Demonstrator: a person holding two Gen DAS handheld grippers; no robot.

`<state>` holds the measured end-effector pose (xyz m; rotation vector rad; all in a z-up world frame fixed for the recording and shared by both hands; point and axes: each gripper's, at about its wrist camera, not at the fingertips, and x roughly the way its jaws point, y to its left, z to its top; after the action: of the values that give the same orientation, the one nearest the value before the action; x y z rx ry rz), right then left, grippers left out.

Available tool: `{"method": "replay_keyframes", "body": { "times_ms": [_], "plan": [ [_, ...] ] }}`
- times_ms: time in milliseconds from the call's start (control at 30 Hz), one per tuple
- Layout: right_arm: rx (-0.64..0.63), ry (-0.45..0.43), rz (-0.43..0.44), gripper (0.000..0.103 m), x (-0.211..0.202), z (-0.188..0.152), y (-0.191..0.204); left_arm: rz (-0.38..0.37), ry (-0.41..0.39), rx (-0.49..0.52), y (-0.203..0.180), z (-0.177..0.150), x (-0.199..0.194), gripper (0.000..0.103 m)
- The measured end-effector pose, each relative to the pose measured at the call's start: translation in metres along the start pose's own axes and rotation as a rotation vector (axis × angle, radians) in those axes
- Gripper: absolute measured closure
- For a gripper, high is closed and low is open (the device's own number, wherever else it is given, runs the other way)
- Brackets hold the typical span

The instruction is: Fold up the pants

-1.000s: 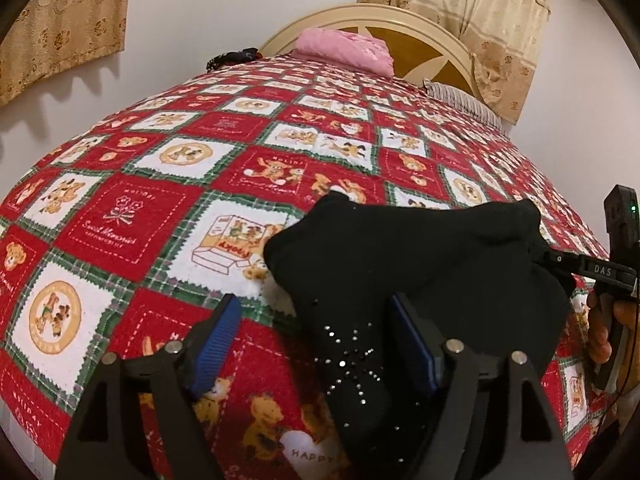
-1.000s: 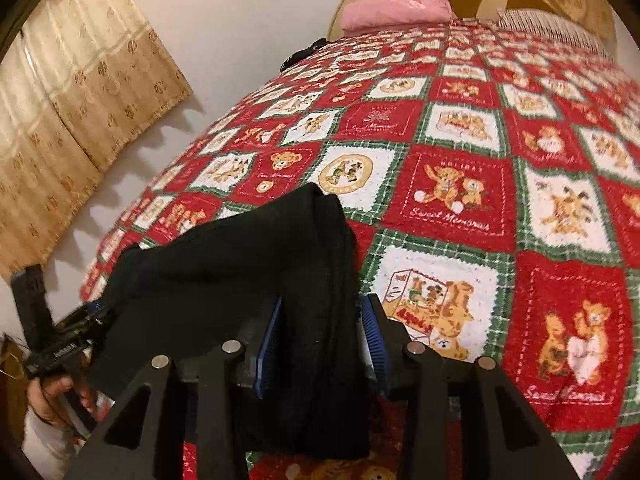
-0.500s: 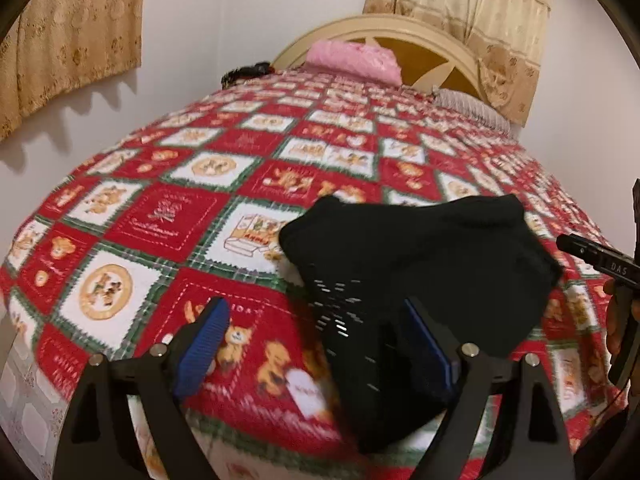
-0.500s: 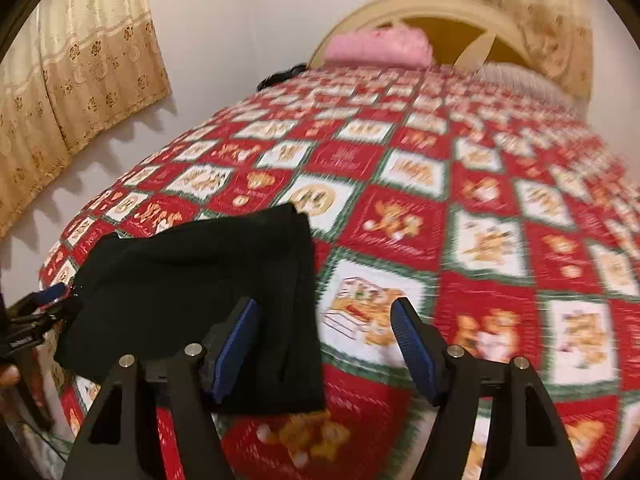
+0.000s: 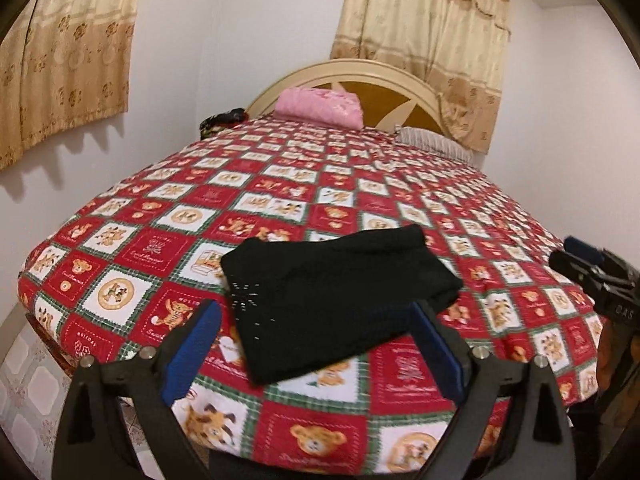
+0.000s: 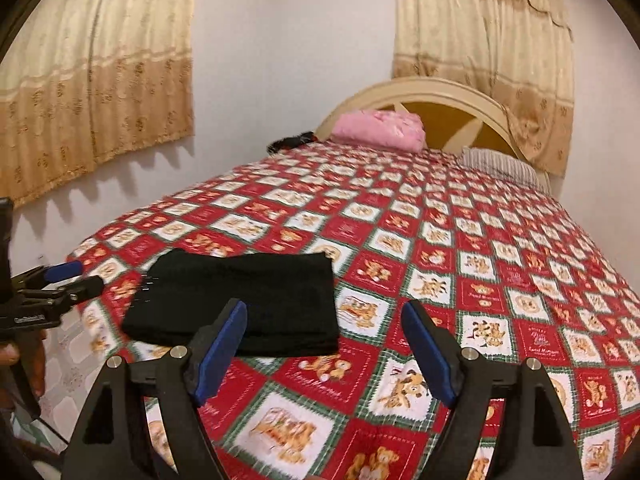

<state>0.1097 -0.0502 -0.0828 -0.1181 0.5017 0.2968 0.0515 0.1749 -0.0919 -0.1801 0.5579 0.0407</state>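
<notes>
The black pants (image 5: pixel 332 296) lie folded into a compact rectangle near the foot corner of the bed; they also show in the right wrist view (image 6: pixel 244 304). A small sparkly patch shows on their near left part. My left gripper (image 5: pixel 316 344) is open and empty, held back from the pants above the bed's edge. My right gripper (image 6: pixel 324 344) is open and empty, pulled back to the right of the pants. Each gripper shows at the edge of the other's view: the right one in the left wrist view (image 5: pixel 588 264), the left one in the right wrist view (image 6: pixel 60 280).
The bed has a red, white and green bear-print quilt (image 5: pixel 360 184). A pink pillow (image 5: pixel 320 106) and a striped pillow (image 5: pixel 436 140) lie by the cream headboard (image 6: pixel 432 96). A dark item (image 5: pixel 222 120) sits at the far left corner. Beige curtains (image 6: pixel 96 64) hang on the walls. Tiled floor (image 5: pixel 24 376) is at left.
My right gripper opened and let go of the pants. Both grippers drew back and rose away from the bed, leaving the folded pants lying flat.
</notes>
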Motion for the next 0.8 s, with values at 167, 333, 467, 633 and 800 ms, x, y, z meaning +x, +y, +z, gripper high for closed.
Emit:
{"method": "replay_keyframes", "body": {
  "times_ms": [167,333,467,633,800],
  "plan": [
    [-0.055,-0.051,-0.011,0.022,-0.026,0.012,0.015,0.015,-0.034,0.027,-0.008,-0.001,-0.021,0.003],
    [-0.050,-0.074,0.018,0.021,-0.038,0.016,0.021,0.060,-0.068,0.047,-0.009,0.001,-0.035,0.003],
    [-0.083,-0.082,0.022,0.021,-0.043,0.015,0.027,0.065,-0.079,0.035,-0.010,0.002,-0.041,0.003],
    [-0.099,-0.083,0.024,0.020,-0.044,0.016,0.028,0.064,-0.078,0.030,-0.014,0.002,-0.040,0.003],
    [-0.095,-0.088,0.018,0.020,-0.045,0.016,0.026,0.061,-0.078,0.038,-0.017,0.001,-0.041,0.003]
  ]
}}
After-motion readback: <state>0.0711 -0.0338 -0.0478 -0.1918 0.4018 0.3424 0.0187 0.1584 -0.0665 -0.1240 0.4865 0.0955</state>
